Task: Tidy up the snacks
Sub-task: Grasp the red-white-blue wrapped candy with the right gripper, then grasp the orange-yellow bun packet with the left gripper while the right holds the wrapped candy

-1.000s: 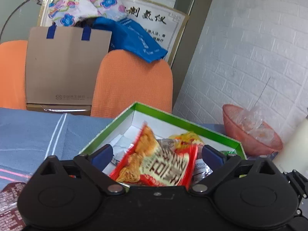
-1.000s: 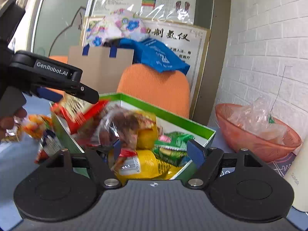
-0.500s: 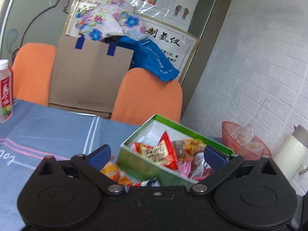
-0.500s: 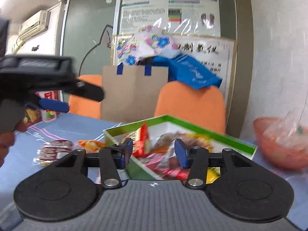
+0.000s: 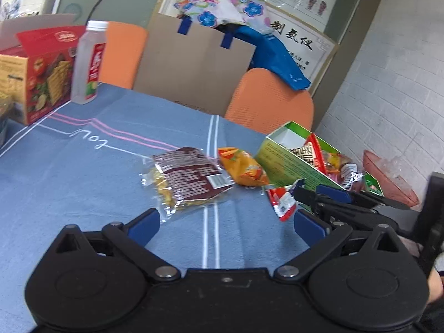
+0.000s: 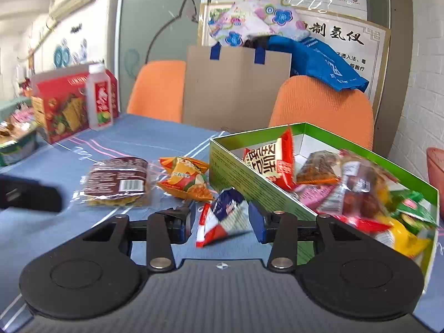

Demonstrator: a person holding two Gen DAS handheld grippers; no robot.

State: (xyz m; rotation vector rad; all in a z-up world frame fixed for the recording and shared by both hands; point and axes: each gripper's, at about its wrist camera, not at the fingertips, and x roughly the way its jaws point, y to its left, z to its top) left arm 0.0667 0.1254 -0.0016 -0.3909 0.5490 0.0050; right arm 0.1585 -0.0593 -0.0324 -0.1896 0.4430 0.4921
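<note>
The right hand-held gripper (image 6: 220, 222) had been closing, half-open around a red, white and blue snack packet (image 6: 222, 219) at lower centre — pads apart from it — beside the green cardboard box (image 6: 249, 177); the left hand-held gripper (image 5: 226, 223) gaped empty.

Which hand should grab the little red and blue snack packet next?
Probably the right. The right gripper, whose jaws have just been closing, already has the packet between them beside the green box; the left gripper faces bare tablecloth.

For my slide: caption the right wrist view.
Right claw closing around a red-white-blue snack packet beside the green snack box.
</note>
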